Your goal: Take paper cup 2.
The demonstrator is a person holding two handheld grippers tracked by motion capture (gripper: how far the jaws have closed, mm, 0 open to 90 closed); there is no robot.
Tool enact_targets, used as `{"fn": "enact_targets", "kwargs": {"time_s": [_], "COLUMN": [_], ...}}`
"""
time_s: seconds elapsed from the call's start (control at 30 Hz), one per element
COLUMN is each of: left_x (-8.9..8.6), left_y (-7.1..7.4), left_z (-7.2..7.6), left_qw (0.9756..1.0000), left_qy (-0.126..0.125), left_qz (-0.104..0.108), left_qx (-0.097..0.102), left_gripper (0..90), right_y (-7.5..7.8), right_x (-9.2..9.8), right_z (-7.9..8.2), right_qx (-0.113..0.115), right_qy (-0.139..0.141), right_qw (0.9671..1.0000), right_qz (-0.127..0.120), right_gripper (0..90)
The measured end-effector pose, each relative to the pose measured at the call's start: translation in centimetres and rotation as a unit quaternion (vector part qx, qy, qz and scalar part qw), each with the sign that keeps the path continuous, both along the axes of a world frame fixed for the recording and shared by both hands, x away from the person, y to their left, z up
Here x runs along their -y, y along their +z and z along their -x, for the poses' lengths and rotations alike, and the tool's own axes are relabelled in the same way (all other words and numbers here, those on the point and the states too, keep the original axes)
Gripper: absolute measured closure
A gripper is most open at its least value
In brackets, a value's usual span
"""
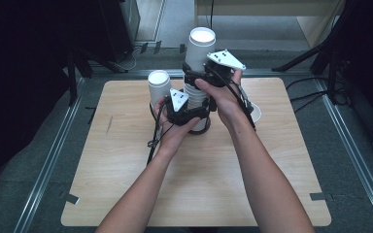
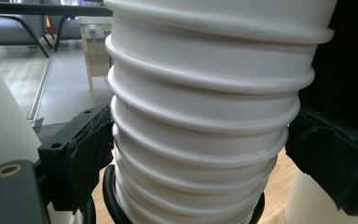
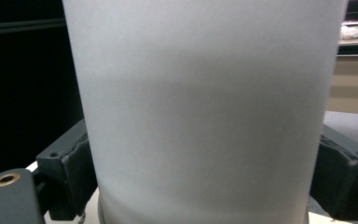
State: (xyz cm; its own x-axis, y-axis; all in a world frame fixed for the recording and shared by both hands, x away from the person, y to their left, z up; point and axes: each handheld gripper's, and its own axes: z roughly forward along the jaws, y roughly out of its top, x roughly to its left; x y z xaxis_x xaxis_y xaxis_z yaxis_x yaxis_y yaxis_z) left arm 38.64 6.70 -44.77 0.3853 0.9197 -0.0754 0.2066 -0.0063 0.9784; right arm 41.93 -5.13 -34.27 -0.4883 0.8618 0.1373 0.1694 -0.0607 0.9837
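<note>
A: Forearms enter from the bottom edge of the high view, and we follow them up to the middle of the frame. There the left gripper (image 1: 193, 112) pinches the lower part of the stack of cups (image 1: 195, 99).

B: In the left gripper view we see the same hold: both black padded jaws press the stack's ringed rims (image 2: 205, 140), one from each side.

A: A little higher in the high view, the right gripper (image 1: 199, 77) clamps the top cup (image 1: 200, 46), which stands upright at upper centre.

B: In the right gripper view, its jaws sit tight against the plain white wall of the top cup (image 3: 205, 107).

A: Left of the stack, we see a single cup (image 1: 158, 87) standing upright on the wooden table (image 1: 126, 160), close beside the left hand (image 1: 172, 133).

B: At the right of the hands, another white cup (image 1: 256, 113) peeks out behind the right wrist; we cannot tell how it lies.
</note>
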Motion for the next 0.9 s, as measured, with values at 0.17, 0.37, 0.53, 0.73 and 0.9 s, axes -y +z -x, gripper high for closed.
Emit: {"fn": "enact_targets", "kwargs": {"time_s": [0.17, 0.37, 0.53, 0.73, 0.9], "left_x": [-0.01, -0.10, -0.11, -0.13, -0.12], "left_y": [0.01, 0.04, 0.05, 0.04, 0.04], "left_z": [0.01, 0.05, 0.05, 0.05, 0.05], "left_qw": [1.0000, 1.0000, 1.0000, 1.0000, 1.0000], "left_qy": [0.000, -0.003, -0.003, -0.004, -0.003], "left_qz": [0.000, -0.001, -0.001, -0.001, -0.001], "left_qx": [-0.001, -0.002, -0.002, -0.002, -0.002], "left_gripper": [8.2, 8.5, 8.6, 8.6, 8.6], "right_y": [0.56, 0.33, 0.33, 0.73, 0.79], "right_x": [0.02, 0.04, -0.03, 0.29, 0.03], "right_z": [0.16, 0.11, 0.11, 0.20, 0.33], "right_qx": [0.008, -0.003, -0.003, 0.007, 0.019], "right_qy": [-0.002, -0.002, -0.001, 0.005, -0.006], "right_qw": [0.9999, 1.0000, 1.0000, 0.9997, 0.9997], "right_qz": [-0.009, -0.005, -0.007, -0.025, -0.014], "right_gripper": [10.2, 9.4, 8.6, 6.2, 11.8]}}
